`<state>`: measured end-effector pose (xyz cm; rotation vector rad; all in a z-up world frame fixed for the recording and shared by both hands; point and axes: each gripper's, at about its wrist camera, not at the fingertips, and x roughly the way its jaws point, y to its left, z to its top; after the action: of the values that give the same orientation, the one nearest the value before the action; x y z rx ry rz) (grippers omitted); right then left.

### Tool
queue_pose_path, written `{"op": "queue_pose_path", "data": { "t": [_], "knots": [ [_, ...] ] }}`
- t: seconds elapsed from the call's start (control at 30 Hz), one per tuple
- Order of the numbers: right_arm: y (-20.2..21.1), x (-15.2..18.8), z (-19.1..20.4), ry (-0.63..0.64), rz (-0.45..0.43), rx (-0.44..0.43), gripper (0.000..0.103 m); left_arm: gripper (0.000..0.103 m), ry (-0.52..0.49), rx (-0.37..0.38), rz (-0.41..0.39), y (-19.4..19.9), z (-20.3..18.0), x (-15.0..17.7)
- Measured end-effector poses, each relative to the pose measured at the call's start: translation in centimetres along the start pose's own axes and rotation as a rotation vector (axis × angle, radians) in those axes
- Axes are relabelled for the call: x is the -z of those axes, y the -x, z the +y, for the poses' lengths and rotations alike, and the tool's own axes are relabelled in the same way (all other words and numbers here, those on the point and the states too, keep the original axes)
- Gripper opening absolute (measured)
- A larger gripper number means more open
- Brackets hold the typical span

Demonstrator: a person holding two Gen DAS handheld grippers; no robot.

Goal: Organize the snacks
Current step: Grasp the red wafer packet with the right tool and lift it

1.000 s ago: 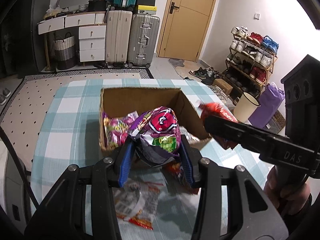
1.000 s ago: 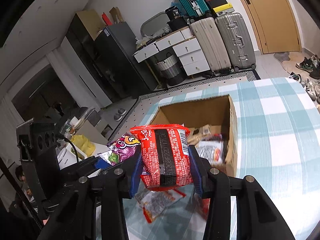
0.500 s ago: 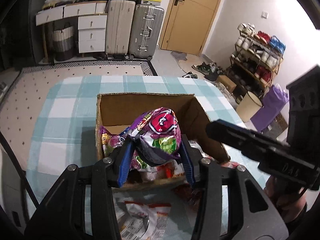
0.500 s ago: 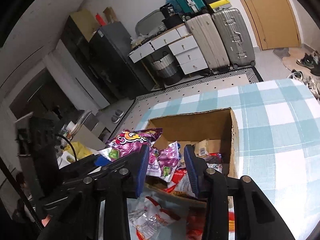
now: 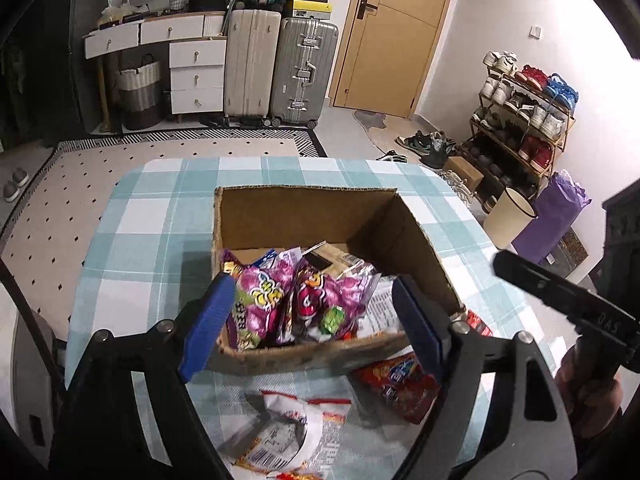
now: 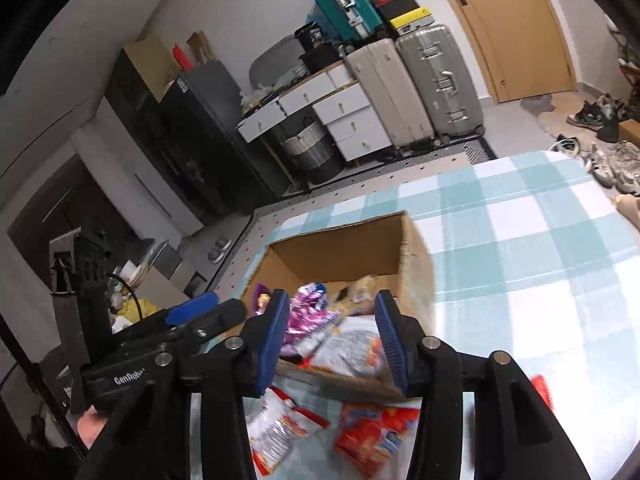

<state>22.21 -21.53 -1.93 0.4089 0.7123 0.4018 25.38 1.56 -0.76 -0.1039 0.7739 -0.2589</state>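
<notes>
An open cardboard box point(image 5: 280, 216) stands on the checked table point(image 5: 152, 216) and holds several snack bags, among them purple ones point(image 5: 308, 296). It also shows in the right wrist view point(image 6: 344, 248). My left gripper point(image 5: 312, 320) is open and empty over the box's near wall. My right gripper point(image 6: 332, 336) is open and empty just above the box's near edge. A red snack bag point(image 5: 396, 384) and a white and red bag point(image 5: 288, 432) lie on the table in front of the box. They also show in the right wrist view, red point(image 6: 376, 440) and white point(image 6: 276, 428).
Suitcases point(image 5: 280, 68) and white drawers point(image 5: 196, 76) stand against the far wall beside a wooden door point(image 5: 392, 32). A shoe rack point(image 5: 524, 120), a bin point(image 5: 508, 220) and a purple bag point(image 5: 552, 216) stand right of the table.
My left gripper has opened and dropped its purple bag into the box. My right gripper has let go of its red packet into the box, stays open, and has drawn back a little.
</notes>
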Motion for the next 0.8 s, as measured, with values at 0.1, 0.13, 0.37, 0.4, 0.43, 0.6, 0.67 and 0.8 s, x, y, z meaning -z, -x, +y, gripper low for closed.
{"op": "queue_pose_path", "data": {
  "t": [0.1,0.13,0.37,0.4,0.43,0.6,0.67,0.8],
  "knots": [
    [2.0,1.3,-1.9,-0.013,-0.019,0.059,0.055,0.079,0.008,-0.009,-0.005,0.9,0.2,0.9],
    [2.6,1.9,-2.8,-0.028,-0.019,0.082,0.057,0.079,0.013,-0.01,-0.004,1.1,0.3,1.2],
    [3.3,6.9,-8.2,-0.11,0.071,0.221,0.059,0.079,0.039,-0.016,0.01,2.0,1.2,3.3],
    [3.1,7.3,-8.6,-0.115,0.079,0.229,0.059,0.079,0.039,-0.019,0.01,2.2,1.2,3.5],
    [2.9,7.8,-9.1,-0.121,0.09,0.24,0.059,0.079,0.039,-0.021,0.011,2.4,1.3,3.8],
    [1.6,8.9,-10.0,-0.097,0.122,0.29,0.066,0.08,0.051,-0.034,0.013,3.2,1.9,5.1],
    [1.0,9.0,-9.9,-0.068,0.134,0.312,0.067,0.08,0.062,-0.035,0.02,3.2,2.2,5.5],
    [0.0,8.9,-9.0,-0.02,0.152,0.341,0.071,0.081,0.084,-0.035,0.046,2.8,2.9,6.4]
  ]
}}
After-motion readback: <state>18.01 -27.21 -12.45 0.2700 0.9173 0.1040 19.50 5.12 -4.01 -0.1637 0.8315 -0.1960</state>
